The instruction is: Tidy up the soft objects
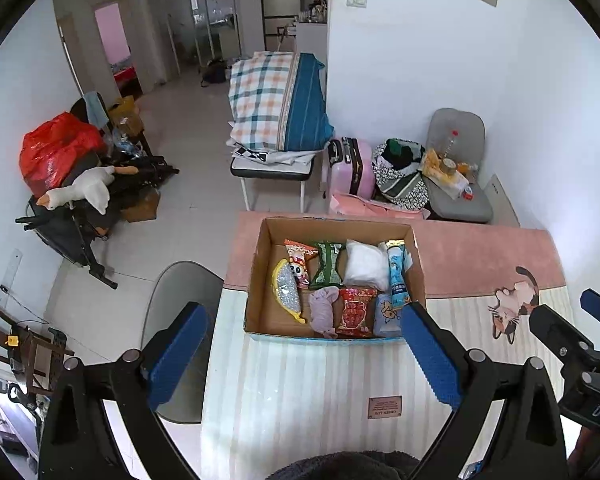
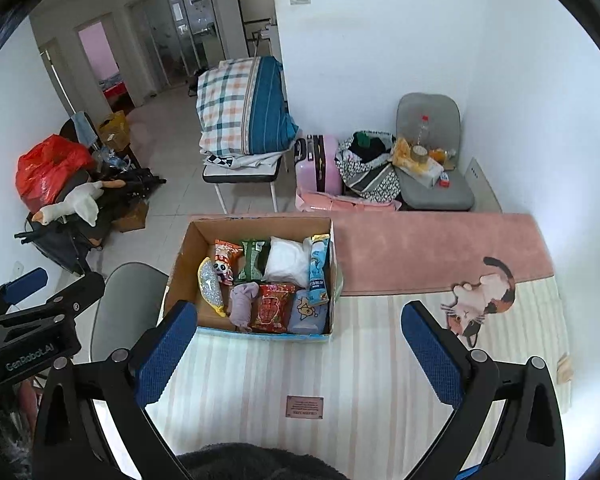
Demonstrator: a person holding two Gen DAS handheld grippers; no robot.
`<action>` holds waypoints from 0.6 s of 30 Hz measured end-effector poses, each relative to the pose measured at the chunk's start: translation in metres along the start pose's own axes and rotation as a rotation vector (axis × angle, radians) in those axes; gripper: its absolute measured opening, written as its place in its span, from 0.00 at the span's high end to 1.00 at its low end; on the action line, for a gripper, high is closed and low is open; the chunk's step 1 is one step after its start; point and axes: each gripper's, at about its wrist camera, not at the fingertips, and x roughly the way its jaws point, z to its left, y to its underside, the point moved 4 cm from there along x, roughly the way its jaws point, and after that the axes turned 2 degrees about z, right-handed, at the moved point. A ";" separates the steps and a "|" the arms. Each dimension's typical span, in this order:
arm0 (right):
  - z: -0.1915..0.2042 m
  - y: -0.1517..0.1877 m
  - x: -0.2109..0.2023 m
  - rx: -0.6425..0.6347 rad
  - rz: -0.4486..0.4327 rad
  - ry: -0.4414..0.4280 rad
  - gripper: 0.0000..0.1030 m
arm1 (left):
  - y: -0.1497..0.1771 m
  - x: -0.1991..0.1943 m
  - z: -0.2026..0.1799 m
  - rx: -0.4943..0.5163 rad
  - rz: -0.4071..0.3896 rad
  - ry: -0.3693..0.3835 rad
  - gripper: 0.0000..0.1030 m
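Both views are bright and evenly lit by soft daylight; the white wall (image 1: 420, 80) beyond the fingers (image 1: 432, 356) is close to washed out, mostly to the right of them. The light looks strongest far ahead to the left, at the glass doors (image 2: 180, 28), which show pale reflections. Shadows are faint and soft: a thin one lies inside the cardboard box (image 1: 260, 292) along its left wall. Fisheye distortion bends straight lines hard toward the rim, and black vignette fills the corners. The centre is sharp; the fingers' blue pads (image 2: 164, 356) nearest the lens are slightly soft, and distant room detail is smeared.
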 end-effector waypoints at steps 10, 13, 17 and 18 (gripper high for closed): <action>-0.001 0.002 -0.004 -0.013 -0.011 0.045 0.00 | 0.010 -0.002 -0.001 -0.002 0.019 0.002 0.03; -0.003 0.003 -0.002 -0.009 -0.007 0.052 0.00 | 0.012 -0.001 -0.001 0.000 0.019 0.003 0.03; -0.003 0.006 0.000 -0.009 0.000 0.058 0.00 | 0.014 -0.002 -0.001 0.002 0.019 0.004 0.03; -0.004 0.006 0.001 -0.009 0.002 0.060 0.00 | 0.015 -0.002 -0.001 0.002 0.019 0.005 0.03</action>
